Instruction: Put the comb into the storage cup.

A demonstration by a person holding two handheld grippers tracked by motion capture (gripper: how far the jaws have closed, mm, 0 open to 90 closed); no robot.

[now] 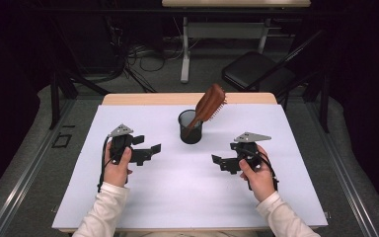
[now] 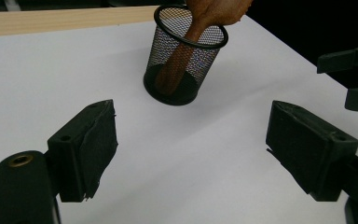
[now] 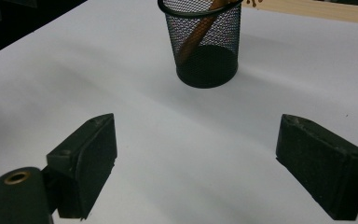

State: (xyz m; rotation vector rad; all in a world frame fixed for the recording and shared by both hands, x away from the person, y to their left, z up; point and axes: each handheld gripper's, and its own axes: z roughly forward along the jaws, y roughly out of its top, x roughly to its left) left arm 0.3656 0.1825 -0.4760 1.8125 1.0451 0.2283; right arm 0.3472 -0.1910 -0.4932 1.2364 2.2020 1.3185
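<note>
A rectangular worktop [image 1: 128, 98] of pale wood is covered almost entirely by a white sheet [image 1: 177, 192] — only a strip of bare wood shows along the far edge. One thing stands directly on the sheet: a black wire-mesh cup [image 1: 190, 127], upright, near the middle and toward the far side. A brown wooden hairbrush [image 1: 208, 106] stands in it — handle down, head leaning out over the rim to the right.
</note>
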